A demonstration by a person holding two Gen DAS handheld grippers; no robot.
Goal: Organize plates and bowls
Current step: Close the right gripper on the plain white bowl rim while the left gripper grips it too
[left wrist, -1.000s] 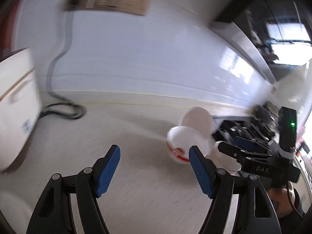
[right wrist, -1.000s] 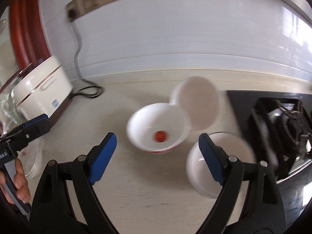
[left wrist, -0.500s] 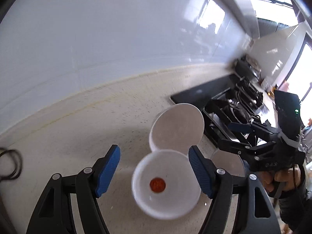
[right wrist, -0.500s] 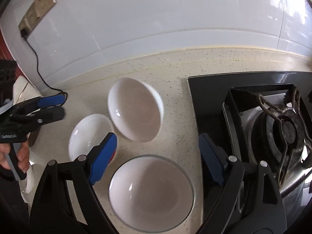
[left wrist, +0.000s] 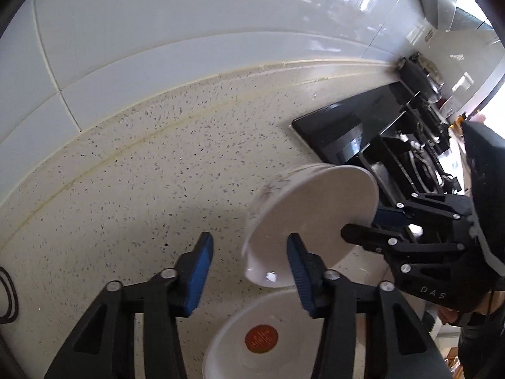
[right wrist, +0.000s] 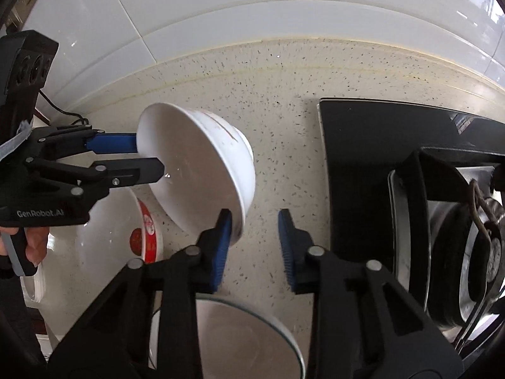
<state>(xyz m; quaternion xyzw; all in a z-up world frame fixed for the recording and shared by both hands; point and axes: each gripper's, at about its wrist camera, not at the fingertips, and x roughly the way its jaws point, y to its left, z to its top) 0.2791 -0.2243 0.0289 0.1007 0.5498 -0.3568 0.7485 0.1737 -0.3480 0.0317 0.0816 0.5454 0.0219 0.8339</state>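
A white bowl (left wrist: 315, 208) is tipped on its side over the speckled counter, also in the right wrist view (right wrist: 202, 170). My left gripper (left wrist: 249, 265) reaches its rim; in the right wrist view its two fingers (right wrist: 126, 158) stand on either side of the rim at the left, close together. My right gripper (right wrist: 254, 243) reaches the opposite rim, its left pad (right wrist: 222, 237) against the rim edge and the jaws parted. A bowl with a red mark (left wrist: 262, 338) lies below, also in the right wrist view (right wrist: 126, 240). A third white bowl (right wrist: 246, 338) sits under my right gripper.
A black gas hob (right wrist: 410, 189) with burner grates fills the right of the counter, also in the left wrist view (left wrist: 378, 145). A white tiled wall (left wrist: 189, 31) runs along the back. A black cable (right wrist: 63, 113) lies at the far left.
The plain white bowl has been tipped up from flat onto its side. Both grippers have narrowed and closed in on its rim from opposite sides. The red-marked bowl is now lower in the left view.
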